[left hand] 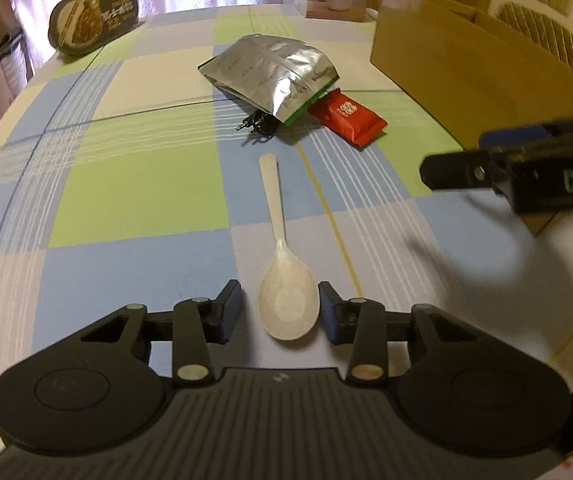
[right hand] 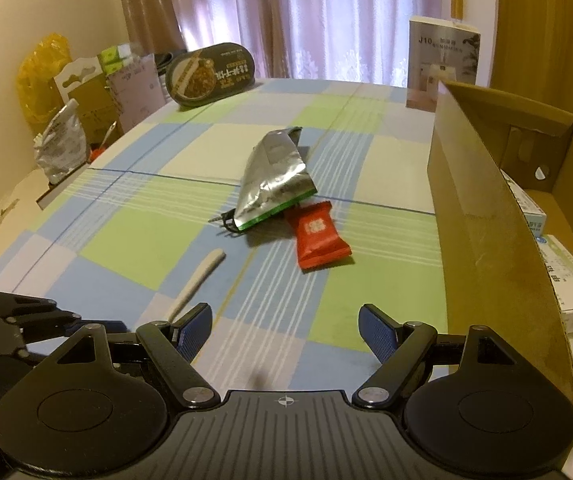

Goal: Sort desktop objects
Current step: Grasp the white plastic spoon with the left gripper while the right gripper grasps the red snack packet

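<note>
Far left on the checked tablecloth (left hand: 134,184): dark oval food tub (left hand: 93,18). Centre: left gripper (left hand: 280,312), fingers apart either side of white spoon (left hand: 284,276) bowl, contact not discernible; beyond it, silver pouch (left hand: 272,74) overlapping black cable plugs (left hand: 258,124) and red snack bar (left hand: 346,120). Right: right gripper (right hand: 284,330) spread wide, empty, near open cardboard box (right hand: 486,216).

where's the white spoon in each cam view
Left wrist view: the white spoon lies low in the centre, its bowl between the open fingers of the left gripper, handle pointing away toward the silver pouch.
Right wrist view: only the spoon's handle shows, lower left, running behind the right gripper's left finger.
Shared landmark: the red snack packet beside the silver pouch.
</note>
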`<state>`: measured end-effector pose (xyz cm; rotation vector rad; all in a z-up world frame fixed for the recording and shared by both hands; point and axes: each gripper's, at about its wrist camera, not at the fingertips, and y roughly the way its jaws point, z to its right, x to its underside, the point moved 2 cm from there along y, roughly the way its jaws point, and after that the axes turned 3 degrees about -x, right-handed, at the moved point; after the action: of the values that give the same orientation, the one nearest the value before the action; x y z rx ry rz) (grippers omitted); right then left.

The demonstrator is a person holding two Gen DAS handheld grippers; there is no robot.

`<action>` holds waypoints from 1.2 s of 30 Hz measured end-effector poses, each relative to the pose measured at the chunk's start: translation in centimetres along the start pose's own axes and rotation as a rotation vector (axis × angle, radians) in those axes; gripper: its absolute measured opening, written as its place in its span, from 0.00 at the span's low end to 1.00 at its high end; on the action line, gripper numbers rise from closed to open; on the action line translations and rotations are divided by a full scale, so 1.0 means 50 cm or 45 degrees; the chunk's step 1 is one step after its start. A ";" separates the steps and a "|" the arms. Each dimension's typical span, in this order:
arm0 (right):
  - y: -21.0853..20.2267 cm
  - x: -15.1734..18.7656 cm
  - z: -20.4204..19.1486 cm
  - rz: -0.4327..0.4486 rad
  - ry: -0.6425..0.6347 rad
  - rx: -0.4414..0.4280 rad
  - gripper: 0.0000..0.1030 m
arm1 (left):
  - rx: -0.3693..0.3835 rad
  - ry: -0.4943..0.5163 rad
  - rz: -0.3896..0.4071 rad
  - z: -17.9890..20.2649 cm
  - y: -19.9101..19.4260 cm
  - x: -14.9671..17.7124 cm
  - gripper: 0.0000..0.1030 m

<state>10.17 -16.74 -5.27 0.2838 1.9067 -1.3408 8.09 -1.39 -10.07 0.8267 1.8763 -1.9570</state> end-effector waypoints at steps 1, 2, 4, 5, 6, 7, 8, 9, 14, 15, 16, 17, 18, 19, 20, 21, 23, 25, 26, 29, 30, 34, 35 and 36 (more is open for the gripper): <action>0.002 0.000 0.002 -0.002 0.001 0.002 0.76 | -0.011 0.021 0.004 0.004 0.000 0.002 0.33; 0.003 0.000 0.002 -0.004 0.002 0.003 0.76 | -0.013 0.025 0.005 0.005 -0.001 0.002 0.33; 0.005 0.000 0.004 -0.008 0.003 0.005 0.76 | -0.005 0.010 0.001 0.005 0.000 0.001 0.32; 0.006 0.000 0.005 -0.009 0.003 0.006 0.76 | -0.001 0.001 -0.002 0.004 0.000 0.001 0.32; 0.007 0.000 0.005 -0.009 0.004 0.007 0.76 | 0.003 -0.016 -0.006 0.002 0.000 -0.001 0.32; 0.007 0.000 0.006 -0.010 0.005 0.008 0.76 | 0.013 -0.038 -0.010 0.000 -0.001 -0.002 0.33; 0.007 0.000 0.006 -0.010 0.005 0.008 0.76 | 0.021 -0.053 -0.012 -0.001 -0.001 -0.002 0.33; 0.008 0.000 0.005 -0.011 0.003 0.008 0.76 | 0.022 -0.062 -0.015 -0.002 -0.001 -0.003 0.32; 0.012 -0.002 0.003 -0.012 -0.006 0.009 0.76 | 0.003 -0.044 -0.009 0.003 -0.002 -0.001 0.31; 0.013 -0.002 0.003 -0.011 -0.007 0.010 0.76 | -0.004 -0.036 -0.008 0.004 -0.002 -0.001 0.26; 0.014 -0.002 0.004 -0.012 -0.008 0.011 0.76 | -0.009 -0.021 -0.006 0.006 -0.002 -0.001 0.26; 0.015 -0.003 0.004 -0.012 -0.009 0.013 0.76 | -0.012 -0.016 -0.006 0.007 -0.002 -0.001 0.26; 0.017 -0.003 0.004 -0.013 -0.009 0.014 0.76 | -0.013 -0.018 -0.001 0.006 -0.003 -0.001 0.26; 0.019 -0.004 0.005 -0.013 -0.010 0.015 0.76 | -0.018 -0.019 0.004 0.005 -0.003 -0.001 0.26; 0.021 -0.005 0.005 -0.013 -0.011 0.017 0.76 | -0.028 -0.017 0.010 0.004 -0.003 -0.002 0.26; 0.023 -0.006 0.006 -0.014 -0.014 0.018 0.76 | -0.036 -0.016 0.018 0.002 -0.004 -0.003 0.26; 0.029 -0.008 0.006 -0.016 -0.022 0.021 0.76 | -0.047 -0.019 0.029 -0.004 -0.004 -0.007 0.26; 0.036 -0.012 0.006 -0.017 -0.033 0.022 0.76 | -0.063 -0.035 0.039 -0.015 0.000 -0.013 0.26; 0.040 -0.014 0.005 -0.015 -0.039 0.022 0.76 | -0.070 -0.042 0.043 -0.020 0.001 -0.016 0.26; 0.057 -0.025 0.004 -0.010 -0.067 0.025 0.76 | -0.087 -0.060 0.055 -0.040 0.008 -0.028 0.26; 0.064 -0.029 0.003 -0.008 -0.077 0.028 0.76 | -0.091 -0.062 0.061 -0.047 0.011 -0.033 0.26; 0.100 -0.049 0.005 -0.011 -0.121 0.047 0.76 | -0.102 -0.067 0.089 -0.068 0.025 -0.057 0.26; 0.111 -0.054 0.008 -0.017 -0.128 0.054 0.76 | -0.105 -0.069 0.096 -0.072 0.030 -0.063 0.26; 0.121 -0.059 0.009 -0.022 -0.134 0.062 0.76 | -0.107 -0.074 0.102 -0.077 0.034 -0.069 0.26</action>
<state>15.86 -13.89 -7.56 0.2168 1.7948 -1.3878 12.54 1.64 -9.32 0.7992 1.8492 -1.8225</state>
